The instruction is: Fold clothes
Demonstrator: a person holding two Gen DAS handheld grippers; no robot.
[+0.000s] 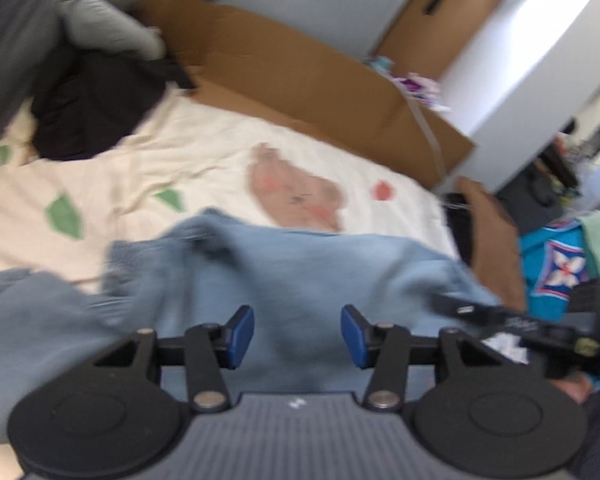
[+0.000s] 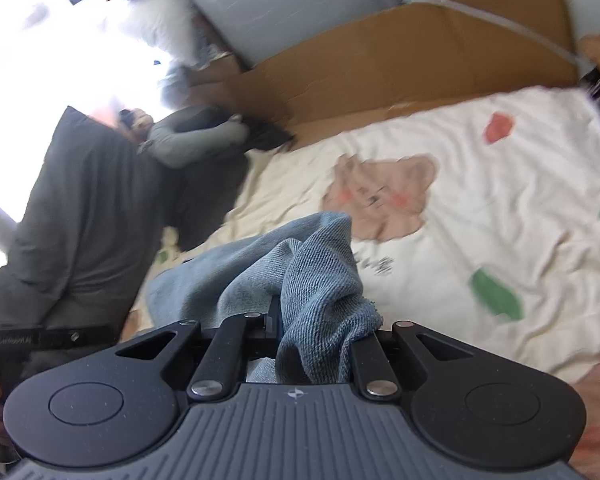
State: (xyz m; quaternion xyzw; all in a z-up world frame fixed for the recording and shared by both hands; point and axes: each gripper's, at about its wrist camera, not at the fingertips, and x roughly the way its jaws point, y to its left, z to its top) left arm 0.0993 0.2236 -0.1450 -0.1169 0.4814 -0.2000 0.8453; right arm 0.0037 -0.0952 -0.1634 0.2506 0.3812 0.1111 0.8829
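Fingers, left: blue pads [image 1: 242,336] are set apart, with a clear gap between them; nothing is pinched. The left gripper [image 1: 297,336] is held over the denim, which is seen through the gap.
Fingers, right: drawn narrow and clamped on a bunch of denim [image 2: 320,292]; the pads themselves are hidden by the cloth. The right gripper [image 2: 300,336] is seen with cloth spilling up and over its right link.
Denim: a pale blue garment, crumpled, lying on the sheet at the near edge. In the left view it is spread from 9 o'clock to 3 o'clock across the lower middle, blurred. In the right view a raised fold is peaked at 12 o'clock from the fingers.
Sheet [image 1: 204,148]: cream, wrinkled, printed with a pink bear [image 2: 384,196], green leaves and a red spot. The bear is found at 12 o'clock beyond the denim in both views.
Cardboard [image 1: 300,80]: flattened brown panels are laid along the far edge of the sheet, 12 to 2 o'clock in the left view.
Dark clothes [image 1: 96,116]: a black heap with a grey piece on top is piled at 10 o'clock in the left view.
Person: a grey top [image 2: 84,216] is seen at 9 o'clock in the right view; a hand [image 1: 496,240] on the other tool is seen at 3 o'clock in the left view.
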